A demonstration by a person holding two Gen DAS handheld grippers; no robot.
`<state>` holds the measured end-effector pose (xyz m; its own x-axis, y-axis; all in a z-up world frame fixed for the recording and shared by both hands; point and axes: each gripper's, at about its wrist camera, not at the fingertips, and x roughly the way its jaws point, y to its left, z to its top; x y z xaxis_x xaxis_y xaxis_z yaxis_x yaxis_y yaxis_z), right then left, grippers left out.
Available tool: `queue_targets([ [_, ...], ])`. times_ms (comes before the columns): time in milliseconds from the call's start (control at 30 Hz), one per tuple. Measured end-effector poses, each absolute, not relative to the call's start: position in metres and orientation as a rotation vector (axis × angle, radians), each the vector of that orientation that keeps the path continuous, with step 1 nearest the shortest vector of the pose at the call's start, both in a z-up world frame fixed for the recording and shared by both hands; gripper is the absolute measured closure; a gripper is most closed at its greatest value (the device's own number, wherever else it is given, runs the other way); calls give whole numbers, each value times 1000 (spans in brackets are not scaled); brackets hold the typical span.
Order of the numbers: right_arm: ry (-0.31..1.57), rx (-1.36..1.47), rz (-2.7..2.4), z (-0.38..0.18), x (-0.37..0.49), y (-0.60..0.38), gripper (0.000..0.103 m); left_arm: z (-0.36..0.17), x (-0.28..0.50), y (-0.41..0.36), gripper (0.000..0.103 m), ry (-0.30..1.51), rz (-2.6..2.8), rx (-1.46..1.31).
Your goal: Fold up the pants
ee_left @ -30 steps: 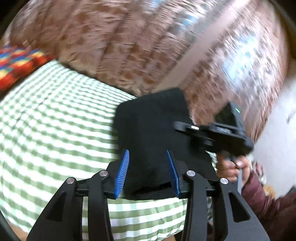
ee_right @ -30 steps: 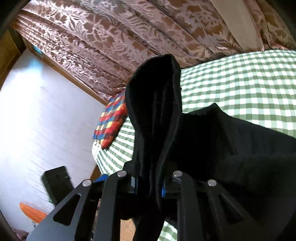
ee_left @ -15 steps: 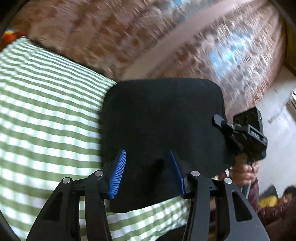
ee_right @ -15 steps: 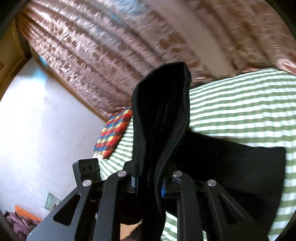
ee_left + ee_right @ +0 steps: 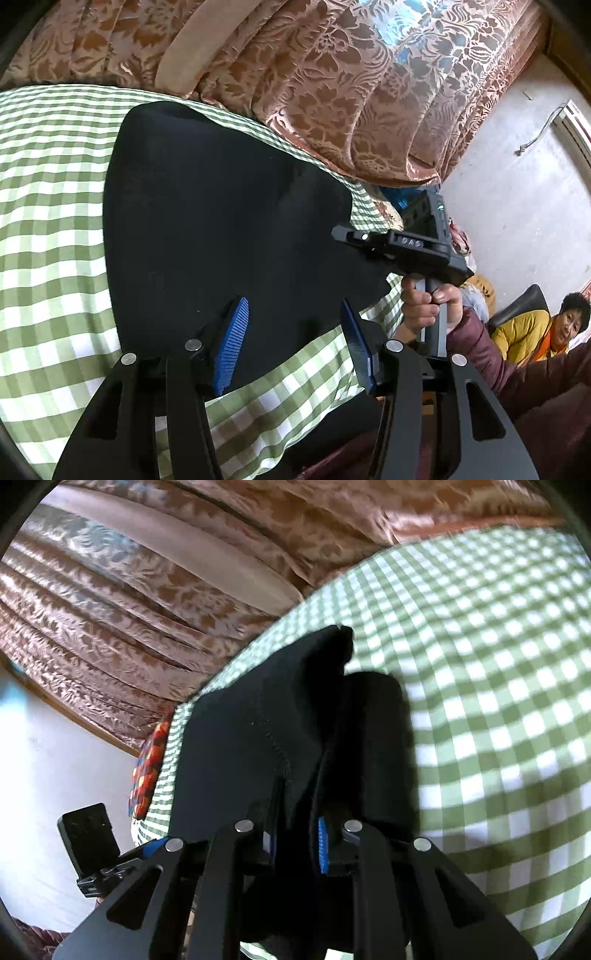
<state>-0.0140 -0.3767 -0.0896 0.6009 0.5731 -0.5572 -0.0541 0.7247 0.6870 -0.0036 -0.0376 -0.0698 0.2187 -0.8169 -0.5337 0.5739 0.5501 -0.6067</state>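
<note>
Since the earlier frames the black pants (image 5: 229,229) have been brought down from a hanging bundle and are now spread as a flat dark panel on the green-checked bedspread (image 5: 48,236), and the jaws of the left gripper (image 5: 291,343) have just been opening, so that its blue pads stand apart with the near edge of the cloth lying loose between them, no longer pinched. The right gripper (image 5: 295,834) is seen clamped on a thick upright fold of the pants (image 5: 280,716), which rises between its fingers (a stitched seam is visible along it). From here the risk is judged to lie in that one-sided hold: if the right gripper is drawn away before it is released, the laid panel may be dragged askew or the fold pulled open. The layers near the bed's edge could also be caught again by the open left pads and rumpled.
</note>
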Motion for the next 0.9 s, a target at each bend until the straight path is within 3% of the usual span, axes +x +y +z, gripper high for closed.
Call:
queue_targets([
  [267, 841, 741, 294, -96, -33, -397, 79, -72, -3, -51, 51, 944, -970, -284],
  [500, 773, 801, 389, -60, -96, -392, 79, -52, -2, -24, 51, 868, -940, -334],
  [800, 845, 906, 322, -97, -88, -375, 78, -54, -3, -9, 51, 830, -865, -326],
  [900, 850, 884, 294, -100, -82, -375, 94, -54, -9, -12, 51, 828, -862, -289],
])
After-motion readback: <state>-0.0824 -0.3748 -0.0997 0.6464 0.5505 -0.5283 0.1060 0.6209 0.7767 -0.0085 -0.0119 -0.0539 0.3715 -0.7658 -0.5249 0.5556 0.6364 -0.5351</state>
